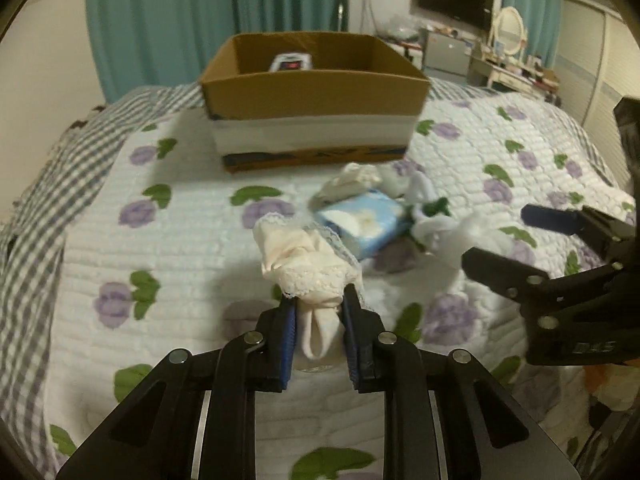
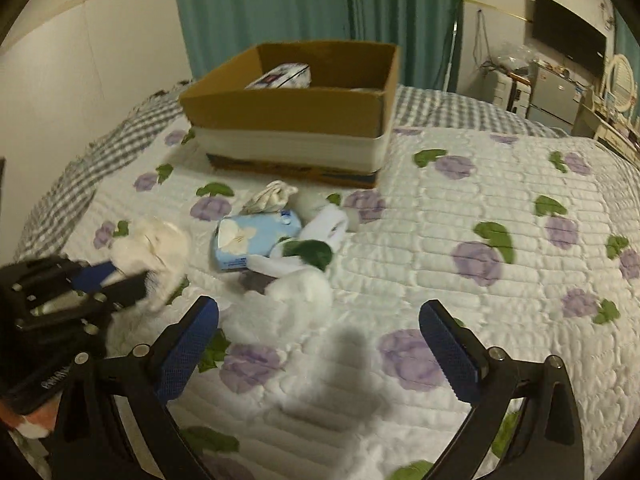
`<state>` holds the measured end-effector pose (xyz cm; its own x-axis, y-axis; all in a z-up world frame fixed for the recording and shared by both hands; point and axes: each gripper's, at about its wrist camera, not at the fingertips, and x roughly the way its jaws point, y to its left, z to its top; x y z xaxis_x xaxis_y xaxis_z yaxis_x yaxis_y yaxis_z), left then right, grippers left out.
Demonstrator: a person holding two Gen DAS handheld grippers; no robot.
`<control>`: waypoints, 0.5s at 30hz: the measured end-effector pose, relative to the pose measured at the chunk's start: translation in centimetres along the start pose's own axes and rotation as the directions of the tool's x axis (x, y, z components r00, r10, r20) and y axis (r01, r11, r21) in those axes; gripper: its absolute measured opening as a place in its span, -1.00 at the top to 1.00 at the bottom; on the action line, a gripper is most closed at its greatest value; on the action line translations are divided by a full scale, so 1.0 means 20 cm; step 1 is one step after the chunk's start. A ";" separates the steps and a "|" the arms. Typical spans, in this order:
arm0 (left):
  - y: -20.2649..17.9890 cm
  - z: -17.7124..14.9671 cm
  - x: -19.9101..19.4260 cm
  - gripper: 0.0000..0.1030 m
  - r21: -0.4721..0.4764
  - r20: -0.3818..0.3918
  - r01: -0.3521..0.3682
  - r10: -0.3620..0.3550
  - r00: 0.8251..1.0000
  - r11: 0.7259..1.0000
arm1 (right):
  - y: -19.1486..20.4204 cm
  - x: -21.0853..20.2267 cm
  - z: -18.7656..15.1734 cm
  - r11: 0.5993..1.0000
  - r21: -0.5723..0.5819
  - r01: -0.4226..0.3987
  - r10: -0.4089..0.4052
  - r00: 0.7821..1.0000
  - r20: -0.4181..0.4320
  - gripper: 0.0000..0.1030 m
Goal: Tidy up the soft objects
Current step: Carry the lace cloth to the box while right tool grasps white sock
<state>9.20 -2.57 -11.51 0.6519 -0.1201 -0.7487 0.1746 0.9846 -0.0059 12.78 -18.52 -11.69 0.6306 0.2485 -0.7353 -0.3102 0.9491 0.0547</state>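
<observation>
My left gripper is shut on a cream lace-trimmed cloth and holds it above the quilt; it shows blurred in the right wrist view. My right gripper is open and empty, above a white soft item on the bed. It also shows at the right of the left wrist view. A blue tissue pack, a rolled grey-white cloth and white socks with a green patch lie in a pile. An open cardboard box stands behind, with a packet inside.
The bed has a white quilt with purple flowers and a checked sheet at the left and far edges. Teal curtains hang behind the box. A TV, dresser and mirror stand at the far right.
</observation>
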 end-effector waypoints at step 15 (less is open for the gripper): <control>0.05 0.01 -0.10 0.61 -0.013 0.023 0.009 -0.009 1.000 1.000 | 0.07 -0.02 -0.03 0.999 -0.021 -0.041 0.041 0.999 -0.009 0.37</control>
<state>8.29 -1.48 -9.85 0.6669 -0.1316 -0.7334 0.1712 0.9850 -0.0211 11.61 -17.53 -11.70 0.6109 0.2852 -0.7386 -0.3508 0.9338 0.0704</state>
